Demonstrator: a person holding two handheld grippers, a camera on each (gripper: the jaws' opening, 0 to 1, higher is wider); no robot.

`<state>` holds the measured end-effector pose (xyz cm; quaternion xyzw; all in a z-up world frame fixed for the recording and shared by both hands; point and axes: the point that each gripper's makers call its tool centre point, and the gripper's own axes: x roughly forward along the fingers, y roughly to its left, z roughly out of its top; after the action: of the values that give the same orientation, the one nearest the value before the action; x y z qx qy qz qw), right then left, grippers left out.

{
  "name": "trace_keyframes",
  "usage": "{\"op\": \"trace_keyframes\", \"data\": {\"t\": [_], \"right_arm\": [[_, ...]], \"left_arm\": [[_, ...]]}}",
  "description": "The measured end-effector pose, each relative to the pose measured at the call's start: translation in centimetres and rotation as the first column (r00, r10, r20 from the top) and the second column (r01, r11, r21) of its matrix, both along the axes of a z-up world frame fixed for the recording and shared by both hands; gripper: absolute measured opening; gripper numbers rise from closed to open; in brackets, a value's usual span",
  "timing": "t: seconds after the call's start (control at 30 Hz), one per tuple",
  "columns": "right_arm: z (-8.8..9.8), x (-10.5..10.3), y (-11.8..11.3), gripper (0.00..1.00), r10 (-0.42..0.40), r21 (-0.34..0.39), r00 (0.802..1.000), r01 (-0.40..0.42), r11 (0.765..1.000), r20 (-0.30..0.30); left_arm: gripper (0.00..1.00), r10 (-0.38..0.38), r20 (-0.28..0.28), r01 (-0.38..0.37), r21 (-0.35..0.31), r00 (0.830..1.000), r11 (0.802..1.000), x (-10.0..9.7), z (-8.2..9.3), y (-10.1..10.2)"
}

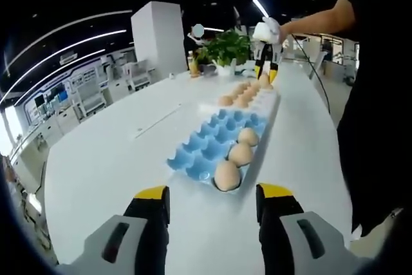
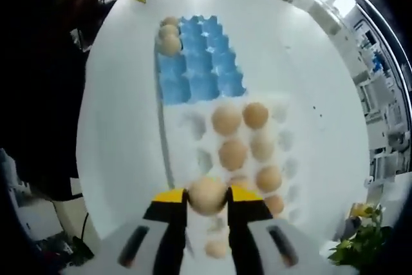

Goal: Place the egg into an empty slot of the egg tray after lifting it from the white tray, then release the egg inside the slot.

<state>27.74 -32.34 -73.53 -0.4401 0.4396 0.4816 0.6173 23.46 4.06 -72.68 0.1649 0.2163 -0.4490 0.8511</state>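
Right gripper: my jaws closed on an egg, yellow tips pressing it from both sides, held above the white tray. In the left gripper view the same gripper shows far off, pointing down, gripped by my gloved hand on an outstretched bare forearm. Left gripper: jaws spread wide apart, holding nothing, hovering low over the desk, just short of the blue egg tray.

No text, label, brand, number or sign could be read in either view. The blue moulded egg tray, the white tray and the white bench bore no legible markings, and anything on the distant shelving was too small and blurred to make out.
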Motion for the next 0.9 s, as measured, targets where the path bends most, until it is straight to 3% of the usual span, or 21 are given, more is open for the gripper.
{"op": "trace_keyframes", "data": {"t": [0.4,0.77,0.9], "right_arm": [[0.0,-0.3,2.4,0.23,0.055,0.018,0.998,-0.055,0.998,0.0],[-0.2,-0.4,3.8,0.23,0.084,0.026,0.996,-0.084,0.996,-0.002],[-0.2,-0.5,5.4,0.23,0.112,0.043,0.994,-0.112,0.993,-0.005]], "left_arm": [[0.75,0.009,-0.018,-0.009,-0.002,1.0,1.0,-0.1,-0.3,0.0],[0.76,-0.001,-0.032,0.0,-0.01,0.999,1.0,-0.3,-0.5,-0.1],[0.75,-0.002,-0.035,0.001,-0.012,0.999,1.0,-0.3,-0.5,-0.2]]}}
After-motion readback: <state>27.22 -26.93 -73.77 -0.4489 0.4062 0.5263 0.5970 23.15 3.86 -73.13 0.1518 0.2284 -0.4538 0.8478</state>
